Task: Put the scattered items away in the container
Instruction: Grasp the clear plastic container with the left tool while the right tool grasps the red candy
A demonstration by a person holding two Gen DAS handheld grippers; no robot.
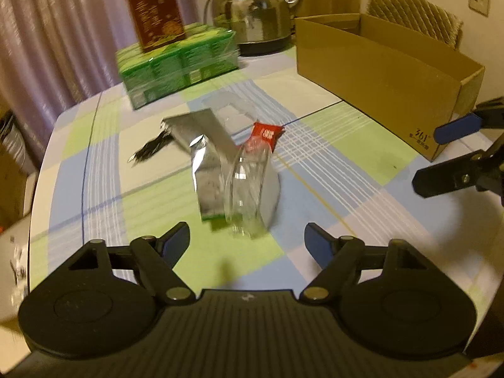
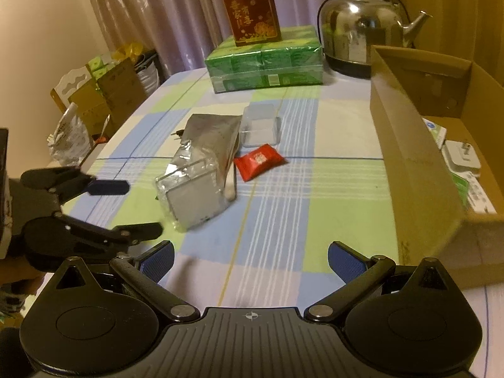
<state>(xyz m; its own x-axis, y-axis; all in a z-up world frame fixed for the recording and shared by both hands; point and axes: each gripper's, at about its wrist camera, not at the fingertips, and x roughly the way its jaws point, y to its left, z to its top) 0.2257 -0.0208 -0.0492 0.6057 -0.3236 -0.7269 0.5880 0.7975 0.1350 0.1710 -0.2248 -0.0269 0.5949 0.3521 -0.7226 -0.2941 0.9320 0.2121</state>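
Note:
A silver foil pouch [image 2: 208,140] lies mid-table with a clear plastic box [image 2: 192,193] against its near end. A second clear box [image 2: 260,124] and a red packet [image 2: 260,160] lie just beyond. In the left wrist view the pouch [image 1: 206,157], clear box [image 1: 247,189] and red packet [image 1: 264,134] sit just ahead of my open, empty left gripper [image 1: 247,242]. My right gripper [image 2: 250,260] is open and empty over the cloth, left of the open cardboard box [image 2: 409,145], which holds some white and green items. The box also shows in the left wrist view [image 1: 378,72].
A green shrink-wrapped pack [image 2: 264,60] with a red carton [image 2: 252,12] on top and a steel kettle [image 2: 362,22] stand at the table's far end. Dark keys [image 1: 151,148] lie left of the pouch. Bags and boxes [image 2: 104,94] crowd the floor on the left.

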